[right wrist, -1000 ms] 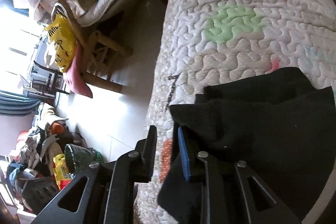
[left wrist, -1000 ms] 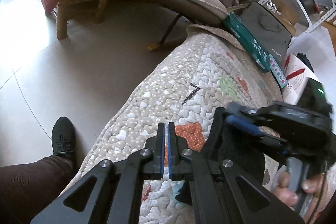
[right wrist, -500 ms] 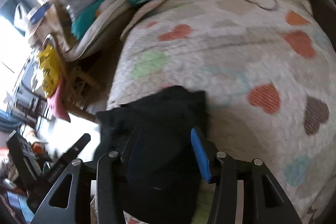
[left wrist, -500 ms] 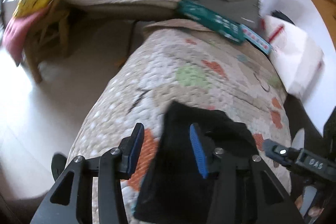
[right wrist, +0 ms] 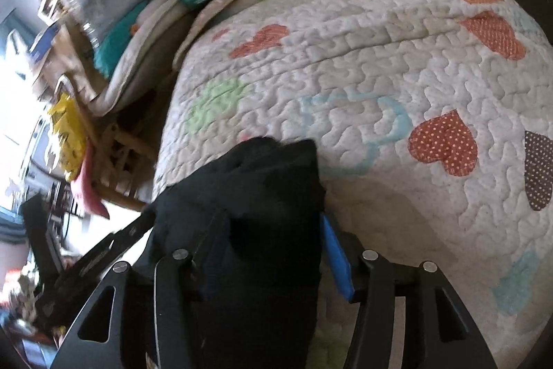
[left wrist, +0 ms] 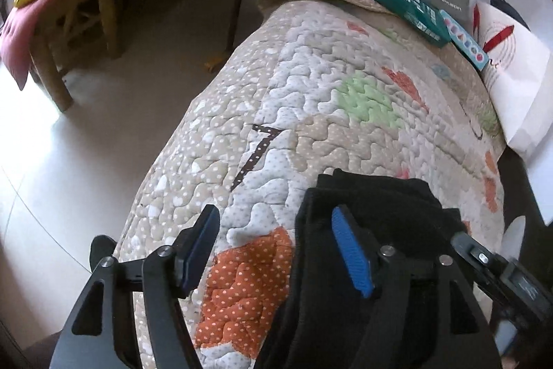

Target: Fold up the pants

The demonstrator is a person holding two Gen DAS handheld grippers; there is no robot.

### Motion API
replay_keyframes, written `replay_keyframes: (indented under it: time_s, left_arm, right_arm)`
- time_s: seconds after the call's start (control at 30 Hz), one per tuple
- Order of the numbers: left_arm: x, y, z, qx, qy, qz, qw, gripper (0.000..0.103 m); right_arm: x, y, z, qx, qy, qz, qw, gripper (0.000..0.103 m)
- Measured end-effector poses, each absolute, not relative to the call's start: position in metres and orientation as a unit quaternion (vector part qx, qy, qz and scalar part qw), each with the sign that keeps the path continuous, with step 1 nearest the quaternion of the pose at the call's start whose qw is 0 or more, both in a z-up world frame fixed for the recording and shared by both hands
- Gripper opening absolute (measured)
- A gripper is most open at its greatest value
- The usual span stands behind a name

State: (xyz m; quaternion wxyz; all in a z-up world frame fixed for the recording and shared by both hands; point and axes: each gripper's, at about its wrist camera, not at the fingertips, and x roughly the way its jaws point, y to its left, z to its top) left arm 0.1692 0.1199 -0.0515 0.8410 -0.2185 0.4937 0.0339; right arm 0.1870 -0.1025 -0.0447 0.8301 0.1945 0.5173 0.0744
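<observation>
Both grippers have swung across the quilt (left wrist: pixel 311 113) since a second ago, and their jaws have just been opening. Left gripper (left wrist: pixel 276 244) is released: jaws wide, orange patch between them, right pad over the edge of the black pants (left wrist: pixel 380 196) but not pinching. Right gripper (right wrist: pixel 273 251) is spread too, with pants fabric bunched between the fingers; no pinch visible, so likely let go. Pants lie as a compact dark bundle on the quilt's near end, by the floor-side edge. Probably a fold just dropped there; earlier the left jaws were clenched.
</observation>
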Motion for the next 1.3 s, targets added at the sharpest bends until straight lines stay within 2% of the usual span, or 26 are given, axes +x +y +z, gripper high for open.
replay_keyframes:
  time_s: [0.2, 0.5, 0.7, 0.93, 1.3]
  left_arm:
    - [0.157, 0.128, -0.039, -0.224, 0.483, 0.049, 0.845, 0.067]
    - [0.109, 0.143, -0.017, -0.271, 0.433, 0.01, 0.859, 0.068]
    - [0.102, 0.129, -0.021, -0.243, 0.441, -0.005, 0.864, 0.068]
    - [0.104, 0.121, -0.017, -0.209, 0.437, -0.005, 0.875, 0.068]
    - [0.116, 0.136, -0.043, -0.303, 0.466, -0.032, 0.831, 0.068]
  right_arm:
    - [0.213, -0.104, -0.05, 0.148, 0.527, 0.023, 0.836, 0.058]
    - [0.166, -0.136, -0.026, 0.201, 0.499, 0.055, 0.841, 0.062]
    - [0.135, -0.144, -0.025, 0.231, 0.493, 0.085, 0.834, 0.065]
    - [0.118, -0.119, -0.022, 0.195, 0.483, 0.101, 0.847, 0.066]
    - [0.118, -0.111, -0.037, 0.199, 0.49, 0.108, 0.842, 0.069]
